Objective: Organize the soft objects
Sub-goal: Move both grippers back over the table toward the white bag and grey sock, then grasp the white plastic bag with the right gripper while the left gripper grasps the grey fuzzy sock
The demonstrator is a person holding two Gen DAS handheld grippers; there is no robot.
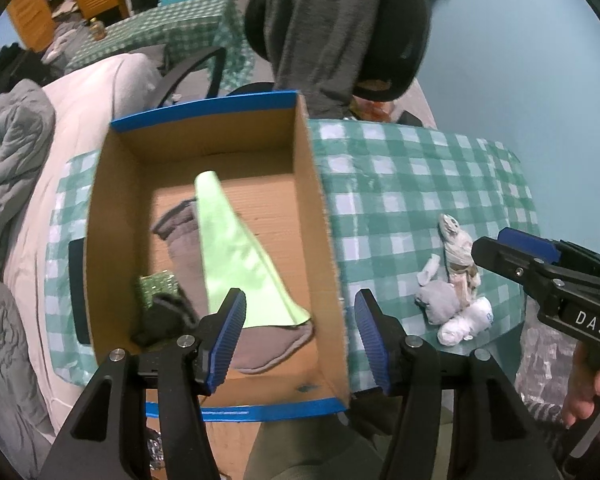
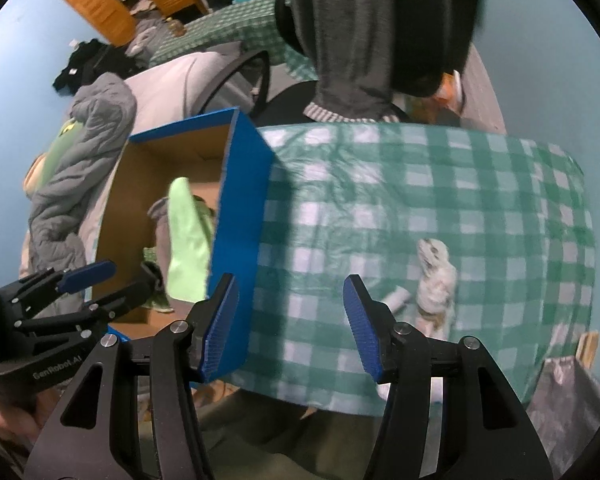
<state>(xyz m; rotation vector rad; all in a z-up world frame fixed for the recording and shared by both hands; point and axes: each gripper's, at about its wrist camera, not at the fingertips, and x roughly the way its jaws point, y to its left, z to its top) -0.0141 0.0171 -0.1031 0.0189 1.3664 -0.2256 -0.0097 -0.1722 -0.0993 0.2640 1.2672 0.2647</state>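
A blue-rimmed cardboard box (image 1: 316,216) stands on the checked table. Inside lie a light green cloth (image 1: 240,256), a grey sock (image 1: 268,348), a dark sock (image 1: 164,316) and a green patterned piece (image 1: 156,286). My left gripper (image 1: 300,340) is open and empty above the box's near right corner. On the cloth to the right lie a patterned rolled sock (image 1: 460,256), a grey sock (image 1: 440,300) and a white sock (image 1: 464,322). My right gripper (image 2: 290,328) is open and empty, above the table between the box (image 2: 240,216) and the patterned sock (image 2: 436,280).
The green checked tablecloth (image 2: 420,184) covers the table. A chair draped with grey clothing (image 1: 324,24) stands behind it. A bed with grey bedding (image 1: 12,152) lies to the left. Wooden furniture (image 2: 92,0) and another checked table (image 1: 180,28) stand at the back.
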